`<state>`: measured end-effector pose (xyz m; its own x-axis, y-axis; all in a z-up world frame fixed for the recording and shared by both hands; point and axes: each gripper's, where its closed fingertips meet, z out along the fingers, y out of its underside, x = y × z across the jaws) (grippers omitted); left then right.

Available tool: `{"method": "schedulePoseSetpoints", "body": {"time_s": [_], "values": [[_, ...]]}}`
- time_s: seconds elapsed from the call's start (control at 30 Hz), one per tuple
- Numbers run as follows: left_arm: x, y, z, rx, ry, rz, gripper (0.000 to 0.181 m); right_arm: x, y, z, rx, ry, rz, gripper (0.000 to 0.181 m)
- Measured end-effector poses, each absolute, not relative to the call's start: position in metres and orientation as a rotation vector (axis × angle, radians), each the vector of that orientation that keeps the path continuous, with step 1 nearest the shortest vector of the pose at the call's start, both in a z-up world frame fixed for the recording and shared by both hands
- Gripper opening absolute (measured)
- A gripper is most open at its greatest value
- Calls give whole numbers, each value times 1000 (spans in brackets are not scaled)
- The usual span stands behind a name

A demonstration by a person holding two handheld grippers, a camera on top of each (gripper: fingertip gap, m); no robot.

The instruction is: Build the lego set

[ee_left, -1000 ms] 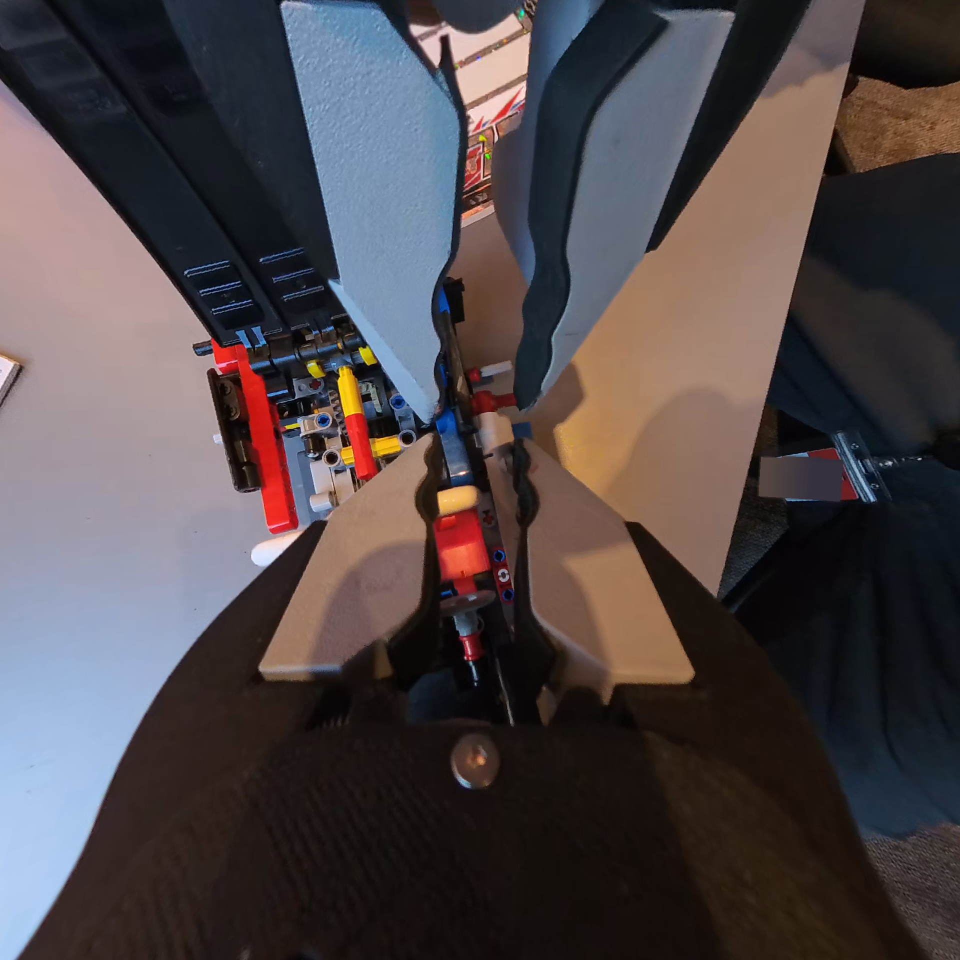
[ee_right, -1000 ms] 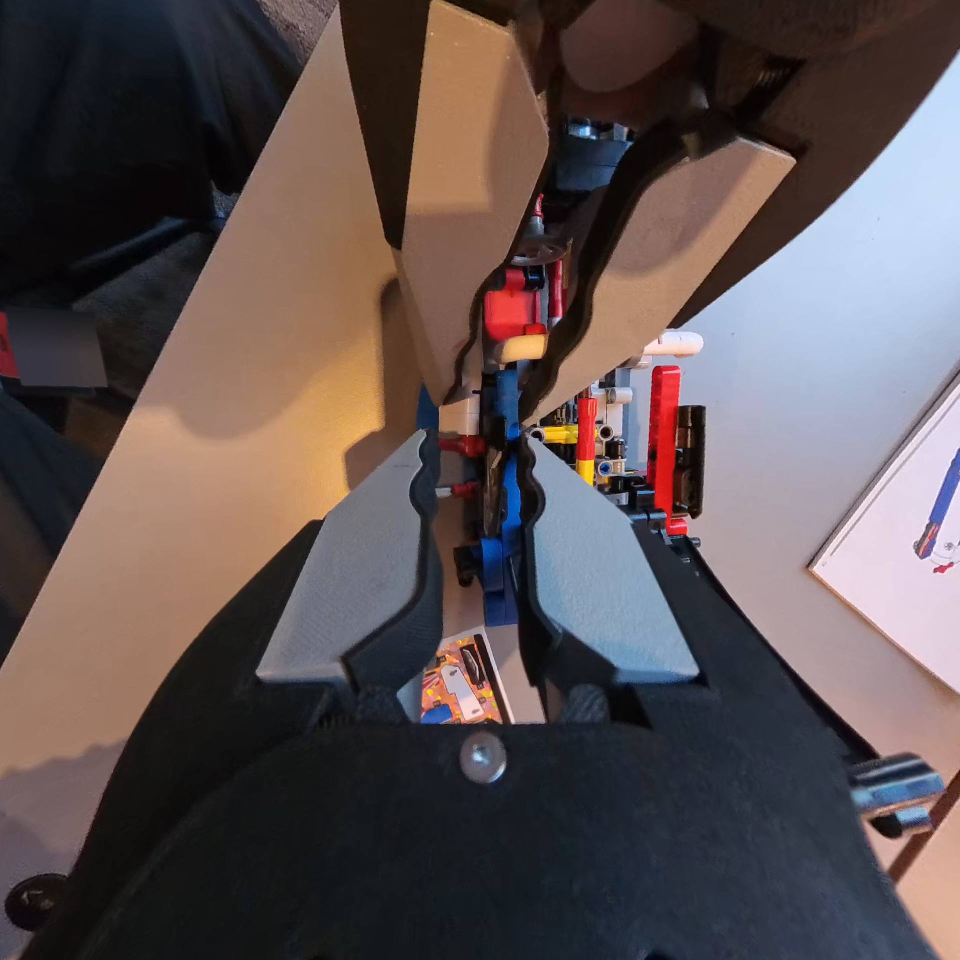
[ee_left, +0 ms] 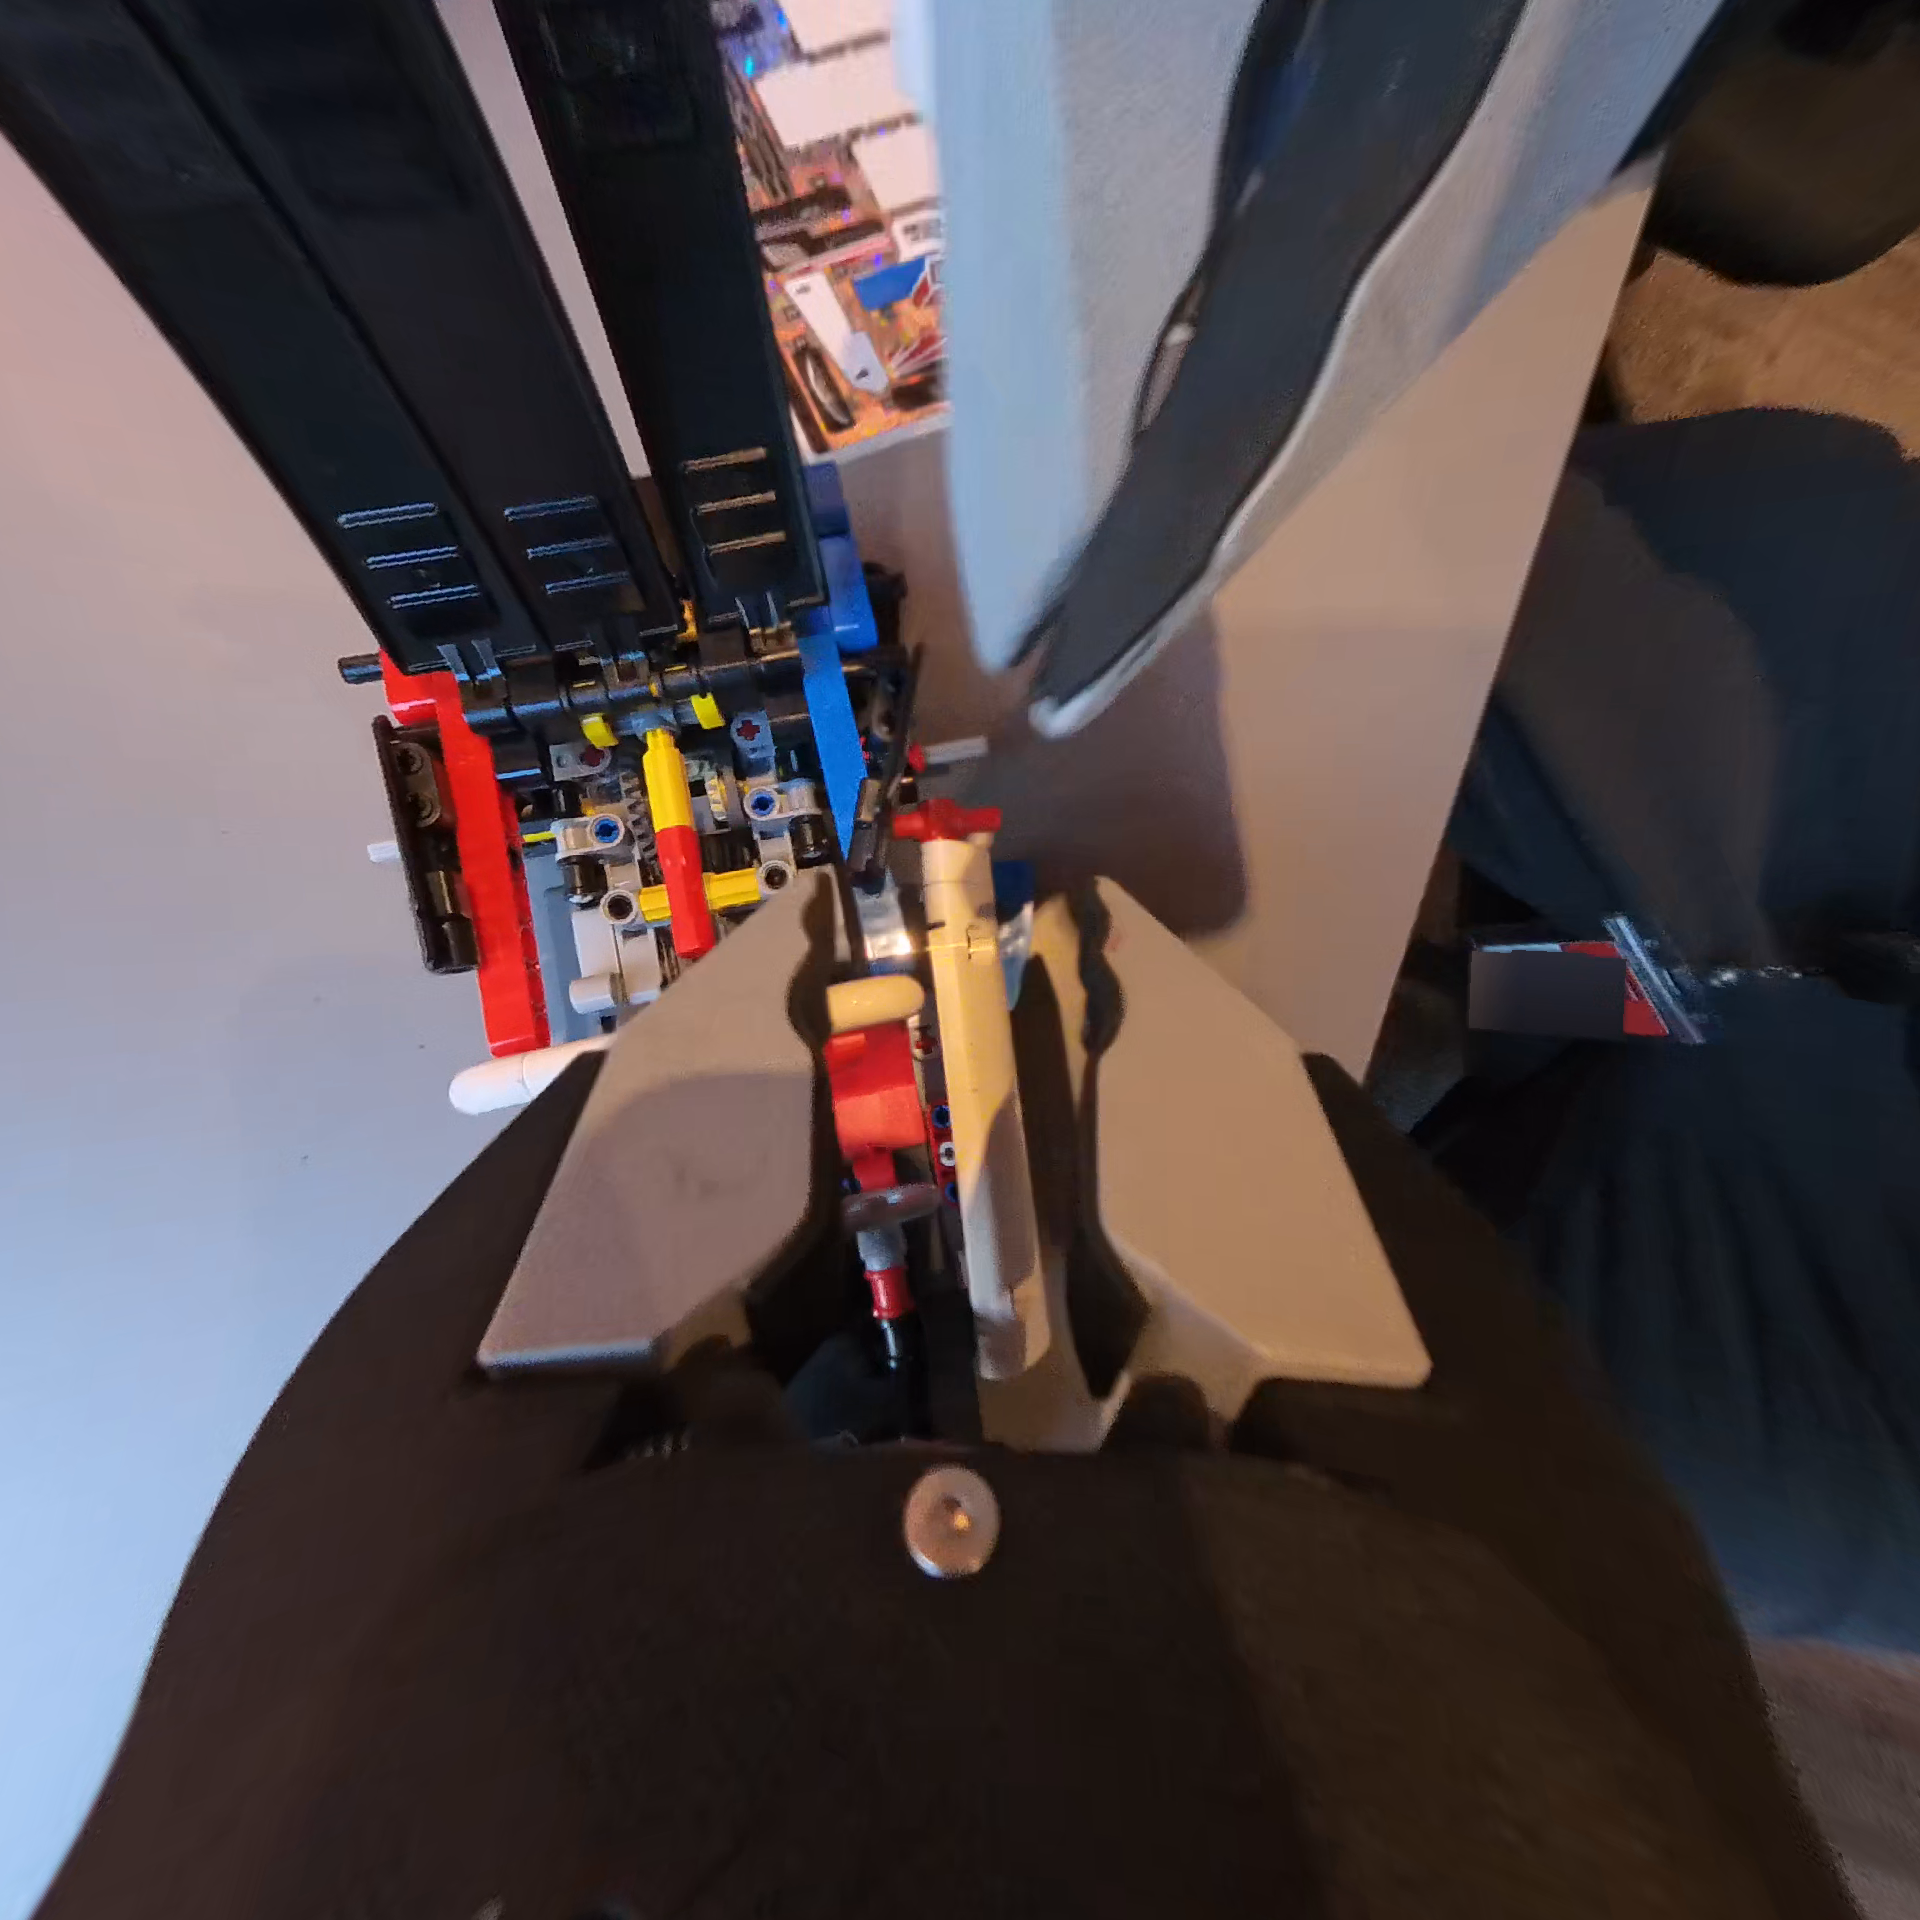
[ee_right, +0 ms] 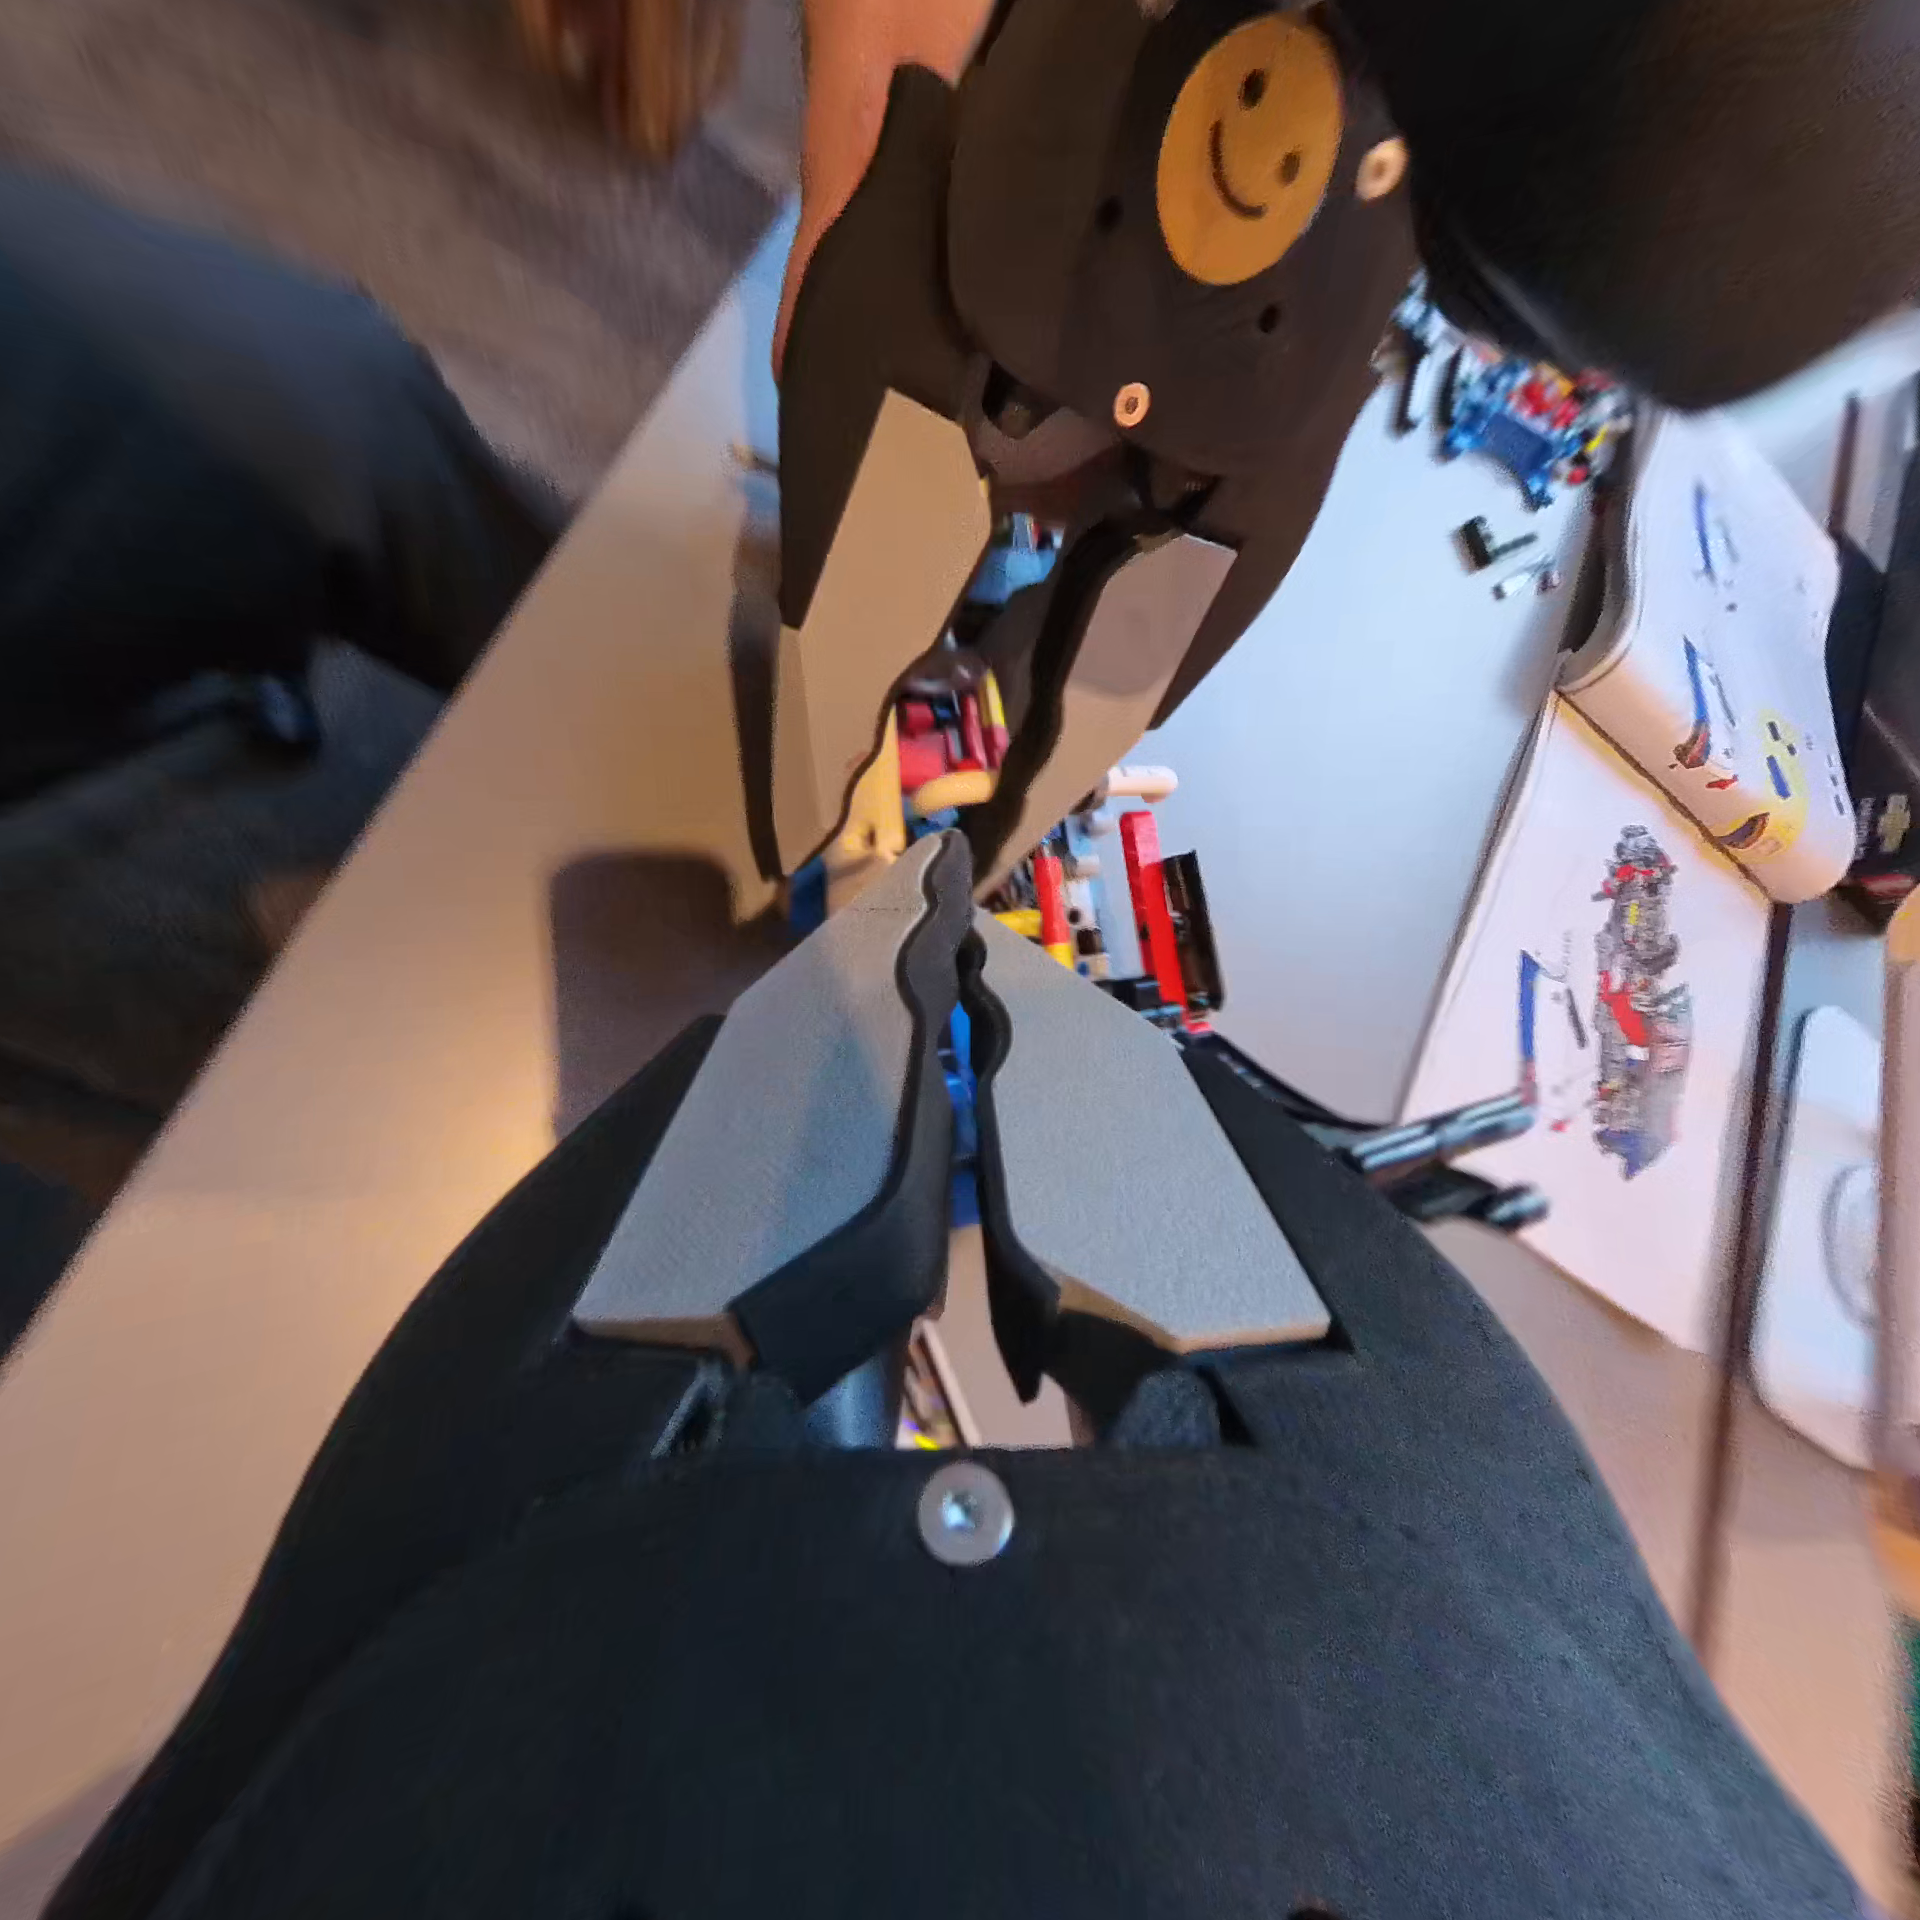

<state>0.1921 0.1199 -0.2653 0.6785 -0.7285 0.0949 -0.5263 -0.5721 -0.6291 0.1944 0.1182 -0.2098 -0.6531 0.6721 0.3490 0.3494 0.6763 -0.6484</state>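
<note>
The left gripper (ee_left: pixel 940 914) pinches one end of the lego model (ee_left: pixel 665 821): a white beam (ee_left: pixel 971 1049) and a red block (ee_left: pixel 878 1091) of the model sit between its two grey fingers (ee_left: pixel 675 1132), which press on them from both sides. The rest of the model, with red, yellow, blue and black parts, reaches forward from the fingers above the white table (ee_left: pixel 156 935). Long black panels (ee_left: pixel 416 416) rise from its far end.

The right gripper (ee_right: pixel 961 914) has its fingers pressed together at the tips, with nothing seen between them. Its tips are just beside the tips of the left gripper, near the model. In the left wrist view it shows only as a blurred grey and black shape at the upper right, apart from the model.

On the table to the right lie open instruction pages (ee_right: pixel 1621 997), and some loose lego pieces (ee_right: pixel 1507 416) lie farther away.
</note>
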Motion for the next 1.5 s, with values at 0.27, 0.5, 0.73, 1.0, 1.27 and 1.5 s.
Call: {"method": "schedulePoseSetpoints", "body": {"time_s": [0.27, 0.5, 0.73, 1.0, 1.27, 1.5], "values": [[181, 122, -249, -2238, 836, -460, 75, 228, 127, -223, -1138, -2110, 1063, 0], [223, 120, -198, -2045, 685, -379, 62, 238, 112, -210, -1378, -1807, 1463, 0], [275, 115, -205, -2082, 869, -83, 28, 240, 89, -208, -1432, -1775, 1509, 0], [288, 96, -214, -2215, 755, -232, 24, 257, 71, -218, -1492, -1863, 1483, 0], [309, 87, -206, -2154, 771, -182, 23, 280, 61, -209, -1385, -1934, 1505, 0], [299, 91, -190, -2080, 771, 268, 25, 267, 80, -194, -1302, -1763, 1285, 1]]}}
